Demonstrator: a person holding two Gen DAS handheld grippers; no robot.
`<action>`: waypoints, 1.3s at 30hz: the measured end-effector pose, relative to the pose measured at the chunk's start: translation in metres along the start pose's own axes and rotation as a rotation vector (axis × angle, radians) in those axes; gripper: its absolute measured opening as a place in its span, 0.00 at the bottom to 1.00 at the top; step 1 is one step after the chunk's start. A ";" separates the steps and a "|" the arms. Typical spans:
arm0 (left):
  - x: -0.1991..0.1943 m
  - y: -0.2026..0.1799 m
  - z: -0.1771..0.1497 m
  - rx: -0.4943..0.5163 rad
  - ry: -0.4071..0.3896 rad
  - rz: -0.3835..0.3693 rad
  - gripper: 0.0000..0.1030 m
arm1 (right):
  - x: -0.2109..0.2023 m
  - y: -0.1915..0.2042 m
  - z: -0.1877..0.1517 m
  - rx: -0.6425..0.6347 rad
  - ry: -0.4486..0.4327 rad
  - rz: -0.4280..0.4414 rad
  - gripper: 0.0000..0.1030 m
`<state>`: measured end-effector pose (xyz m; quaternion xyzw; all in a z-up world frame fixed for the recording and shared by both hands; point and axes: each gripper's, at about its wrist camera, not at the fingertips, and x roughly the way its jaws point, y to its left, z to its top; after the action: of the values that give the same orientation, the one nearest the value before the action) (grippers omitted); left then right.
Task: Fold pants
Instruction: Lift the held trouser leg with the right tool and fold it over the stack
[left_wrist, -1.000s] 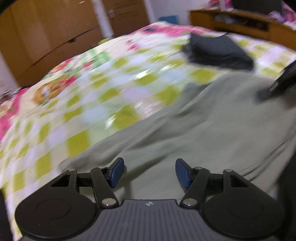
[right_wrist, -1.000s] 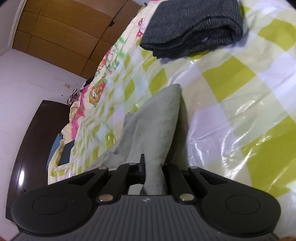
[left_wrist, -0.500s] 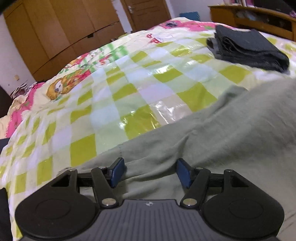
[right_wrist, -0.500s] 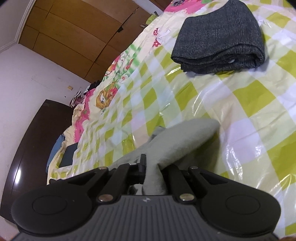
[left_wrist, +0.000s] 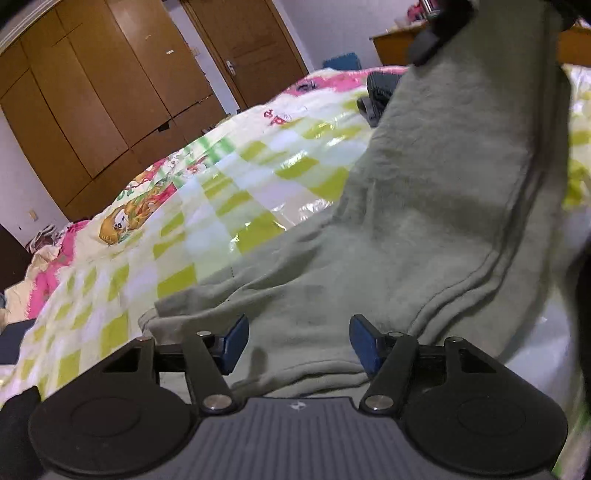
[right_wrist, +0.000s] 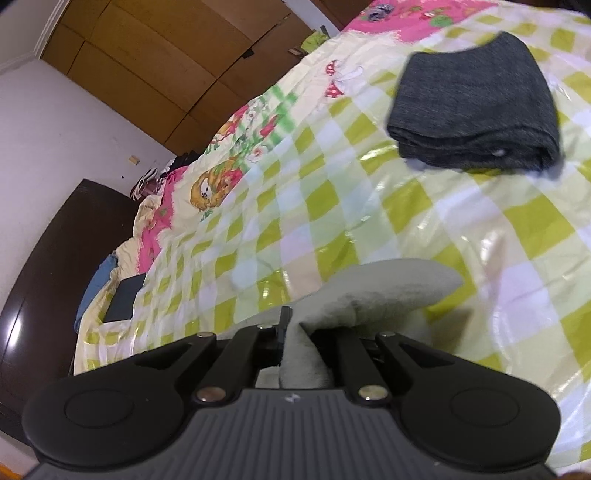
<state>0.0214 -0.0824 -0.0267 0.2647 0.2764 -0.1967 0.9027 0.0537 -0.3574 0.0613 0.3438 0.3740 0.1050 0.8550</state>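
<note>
The grey-green soft cotton pants are spread on the bed with the green-and-white checked glossy cover, and one end of them is lifted high at the upper right of the left wrist view. That raised end is pinched between the fully closed right tongs, a fold of the fabric being seen bunched between its black arms. The left tongs are held wide apart just above the lower edge of the pants, with cloth seen between the blue pads but not pressed by them; nothing is gripped there. A dark grey folded knit garment is laid farther up the bed, well apart from the pants. Brown wooden wardrobe doors are seen beyond the bed. No container is shown.
</note>
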 end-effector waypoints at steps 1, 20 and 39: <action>-0.002 0.004 0.001 -0.016 0.009 -0.025 0.72 | 0.002 0.012 0.000 -0.038 0.002 -0.011 0.04; -0.038 0.071 -0.044 -0.361 0.077 -0.203 0.74 | 0.164 0.197 -0.117 -0.797 0.330 -0.138 0.11; -0.051 0.090 -0.059 -0.457 0.054 -0.209 0.74 | 0.154 0.188 -0.091 -0.678 0.284 -0.140 0.36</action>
<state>0.0042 0.0327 -0.0047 0.0290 0.3633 -0.2142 0.9062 0.1113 -0.1047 0.0553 -0.0032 0.4554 0.2110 0.8649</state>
